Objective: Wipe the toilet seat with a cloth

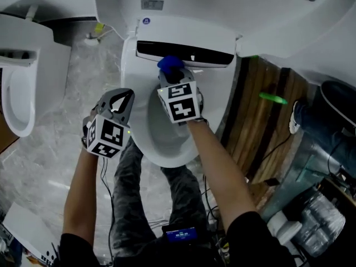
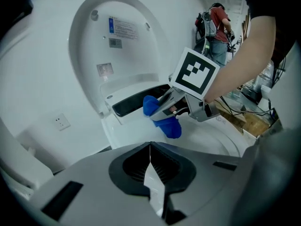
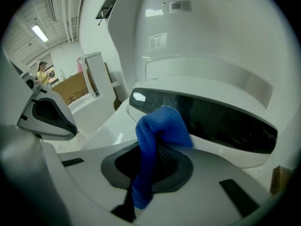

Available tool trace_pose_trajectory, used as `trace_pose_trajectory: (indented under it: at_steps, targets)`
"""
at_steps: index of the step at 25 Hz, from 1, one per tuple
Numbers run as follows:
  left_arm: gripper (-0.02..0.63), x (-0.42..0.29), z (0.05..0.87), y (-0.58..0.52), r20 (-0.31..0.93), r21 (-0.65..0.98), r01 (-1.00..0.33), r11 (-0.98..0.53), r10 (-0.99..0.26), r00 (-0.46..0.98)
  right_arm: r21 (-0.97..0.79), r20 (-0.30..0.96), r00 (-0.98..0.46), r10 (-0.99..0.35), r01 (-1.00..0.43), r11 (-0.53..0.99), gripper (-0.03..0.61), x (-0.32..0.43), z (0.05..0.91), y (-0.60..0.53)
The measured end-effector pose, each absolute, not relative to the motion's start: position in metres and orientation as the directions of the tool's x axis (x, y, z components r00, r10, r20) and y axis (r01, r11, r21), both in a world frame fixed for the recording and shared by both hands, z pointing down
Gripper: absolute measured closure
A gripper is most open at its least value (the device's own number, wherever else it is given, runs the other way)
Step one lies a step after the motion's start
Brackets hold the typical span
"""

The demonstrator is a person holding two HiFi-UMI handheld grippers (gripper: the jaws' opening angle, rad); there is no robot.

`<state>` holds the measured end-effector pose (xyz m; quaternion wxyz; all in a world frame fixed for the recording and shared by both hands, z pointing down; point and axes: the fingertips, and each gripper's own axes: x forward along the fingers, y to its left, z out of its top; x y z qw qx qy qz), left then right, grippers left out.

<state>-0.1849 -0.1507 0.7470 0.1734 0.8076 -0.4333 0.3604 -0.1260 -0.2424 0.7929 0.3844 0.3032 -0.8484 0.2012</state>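
Cloth, blue and bunched, is hanging out ahead of the right gripper. Its jaws are pinching one end, so a loose wad is sticking forward for rubbing. Just beyond its tips the rear of the toilet seat is meeting the dark slot under the raised lid, so wiping is probably beginning at the back. Whether the cloth is touching the seat, I cannot tell. The left gripper is hovering off to the right gripper's left, beside the seat's rim. Its jaws are pressing together on nothing, likely to leave the wiping path free.
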Motion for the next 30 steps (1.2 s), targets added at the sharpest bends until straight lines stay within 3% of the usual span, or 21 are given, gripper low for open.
trace_pose_trajectory:
  at_steps: [14,30]
  targets:
    - [0.601,-0.235,0.755,-0.099,0.737,-0.015,-0.895,-0.446,-0.609,0.291,-0.125,0.770,-0.601,-0.214,-0.472,0.873,0.529,-0.219,0.794,-0.181]
    - [0.601,-0.190,0.767,-0.015,0.750,-0.027,-0.924,-0.381,-0.619,0.233,-0.202,0.782,-0.621,-0.044,-0.319,0.926,0.529,-0.165,0.813,-0.024]
